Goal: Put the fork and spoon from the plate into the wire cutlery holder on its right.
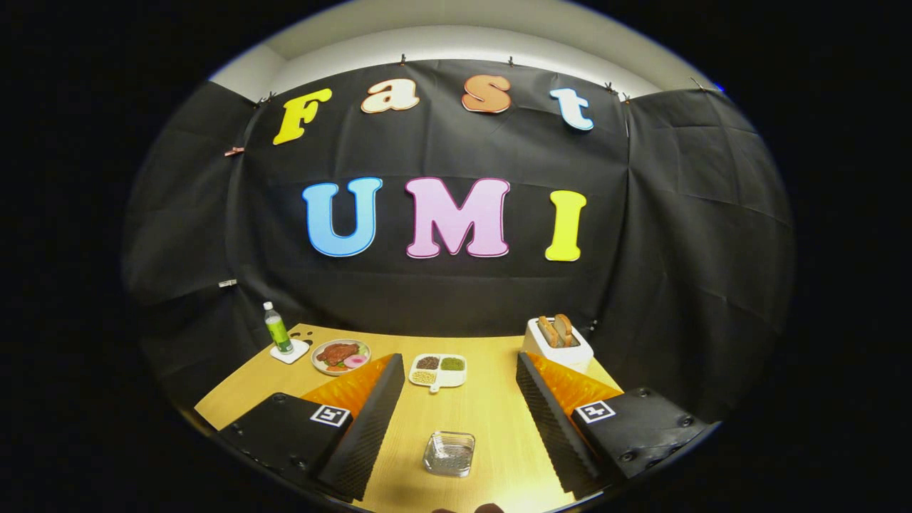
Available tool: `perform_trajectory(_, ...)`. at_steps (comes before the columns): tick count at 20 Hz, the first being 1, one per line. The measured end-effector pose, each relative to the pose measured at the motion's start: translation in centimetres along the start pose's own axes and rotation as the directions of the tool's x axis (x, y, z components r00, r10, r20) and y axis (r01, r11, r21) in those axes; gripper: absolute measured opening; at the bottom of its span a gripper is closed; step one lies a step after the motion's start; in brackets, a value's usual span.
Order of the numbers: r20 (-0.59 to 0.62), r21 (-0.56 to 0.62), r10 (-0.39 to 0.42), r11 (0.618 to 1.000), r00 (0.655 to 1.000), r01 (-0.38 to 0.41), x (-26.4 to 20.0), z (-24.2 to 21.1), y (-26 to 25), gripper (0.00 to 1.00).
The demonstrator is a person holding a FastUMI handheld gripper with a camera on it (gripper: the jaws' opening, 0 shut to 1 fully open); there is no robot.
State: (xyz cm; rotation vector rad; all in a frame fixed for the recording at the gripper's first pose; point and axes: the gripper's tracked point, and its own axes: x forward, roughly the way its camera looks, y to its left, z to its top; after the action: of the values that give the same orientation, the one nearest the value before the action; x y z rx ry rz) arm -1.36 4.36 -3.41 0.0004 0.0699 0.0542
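hand-held gripper (456, 420): fingers spread wide, holding nothing, above the wooden tabletop (491, 420) | wire cutlery holder (449, 453): near, between the fingers | plate (340, 355): far left, food on it; fork and spoon too small to tell | divided dish (438, 370): far centre | toaster (558, 343): far right | bottle (276, 328): far left on coaster (290, 351)

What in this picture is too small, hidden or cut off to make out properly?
- Fork and spoon: too small to pick out in the gripper view on the plate beyond the left finger.
- Wire holder, between the open tongs: whether anything is inside, unclear through the mesh.
- Divided dish: its contents are mere specks.
- Toaster: its base sits behind the right finger.
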Motion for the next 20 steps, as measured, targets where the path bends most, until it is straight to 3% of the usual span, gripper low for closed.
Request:
perform_trajectory(5,-0.089,-0.018,0.08,0.997,0.993,-0.081,1.5,-3.6,4.7,0.99)
perform_trajectory(11,-0.252,-0.021,0.182,0.981,0.95,-0.193,3.7,-9.4,11.6,0.99)
perform_trajectory(14,-0.336,-0.032,0.238,0.964,0.911,-0.263,4.3,-12.5,15.5,0.99)
perform_trajectory(20,-0.523,-0.014,0.299,0.933,0.798,-0.359,6.3,-20.9,21.6,1.0)
